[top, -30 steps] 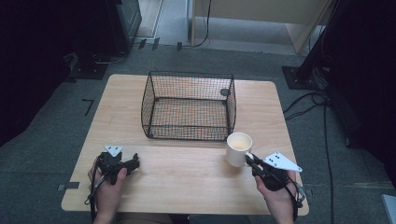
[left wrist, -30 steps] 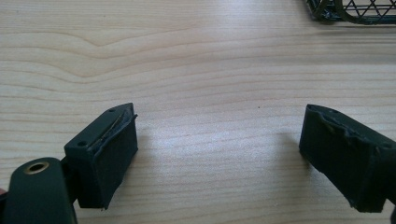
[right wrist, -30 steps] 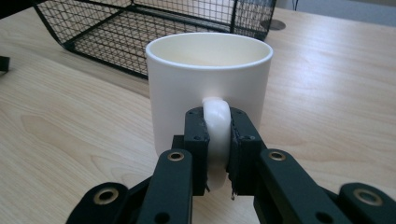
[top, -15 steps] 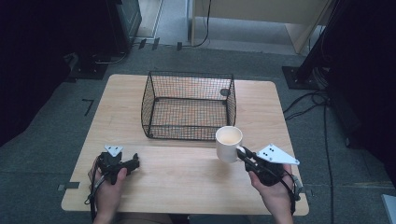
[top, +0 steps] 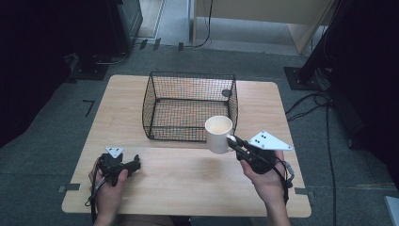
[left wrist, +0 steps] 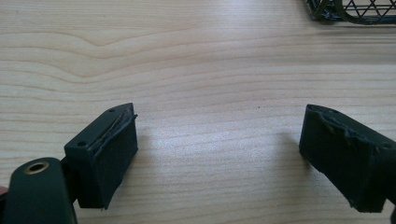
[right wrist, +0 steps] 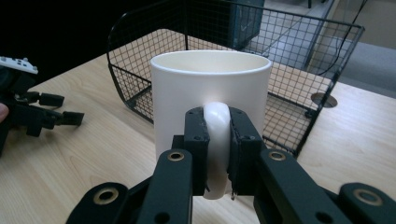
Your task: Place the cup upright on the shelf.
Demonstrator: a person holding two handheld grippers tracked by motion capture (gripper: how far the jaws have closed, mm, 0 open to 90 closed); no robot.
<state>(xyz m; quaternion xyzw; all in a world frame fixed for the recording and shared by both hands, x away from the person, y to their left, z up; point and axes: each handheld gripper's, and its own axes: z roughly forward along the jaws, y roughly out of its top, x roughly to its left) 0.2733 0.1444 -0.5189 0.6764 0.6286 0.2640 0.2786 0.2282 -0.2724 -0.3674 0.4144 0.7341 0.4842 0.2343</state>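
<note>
the right tool (top: 234, 140) is clamped on the handle of the white mug (top: 219, 133), its jaws pressed against both sides of the handle in the right gripper view. the mug sits upright and has moved since a second ago: then it stood right of the wire basket's (top: 155, 104) front right corner, and now it overlaps that corner in the high view, carried left and toward the basket. whether it is clear of the surface (top: 188, 179) cannot be told. the left tool (top: 137, 164) has not shifted, resting near the front left of the surface with jaws wide apart and nothing between them.
</note>
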